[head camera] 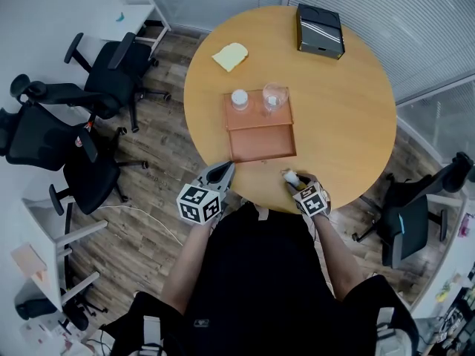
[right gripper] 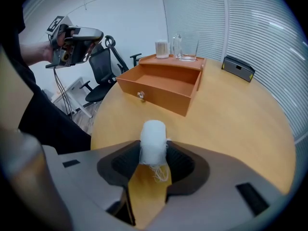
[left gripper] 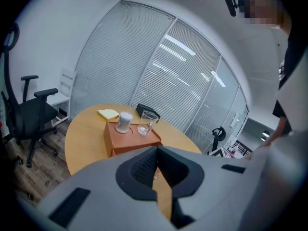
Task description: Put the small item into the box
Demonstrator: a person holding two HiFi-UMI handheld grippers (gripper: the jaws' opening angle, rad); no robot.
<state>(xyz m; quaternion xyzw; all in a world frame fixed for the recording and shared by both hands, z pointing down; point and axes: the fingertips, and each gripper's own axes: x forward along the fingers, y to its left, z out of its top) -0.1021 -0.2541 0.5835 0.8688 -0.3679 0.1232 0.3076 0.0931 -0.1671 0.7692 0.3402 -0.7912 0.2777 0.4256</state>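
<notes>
The worktop (head camera: 341, 117) is a round disc of smooth, pale wood. At its middle stands the box (head camera: 261, 144), made of orange-brown board with square corners; its shallow drawer is pulled open toward the near edge, with a little metal knob on the front. On the box's flat top stand a clear glass (head camera: 274, 96) and a white-lidded jar (head camera: 239, 99). A soft yellow pad (head camera: 230, 55) and a black oblong case (head camera: 320, 30) lie near the far edge.

The small item (right gripper: 153, 139) is a short white cylinder, fuzzy, with loose threads hanging from it. It sits just inside the near edge, clasped between the ribbed dark pads of the right tongs (right gripper: 153, 150), which tilt steeply down.

The left tongs (left gripper: 156, 150) are clenched with nothing in them, held at the near edge, sloping gently toward the box.
</notes>
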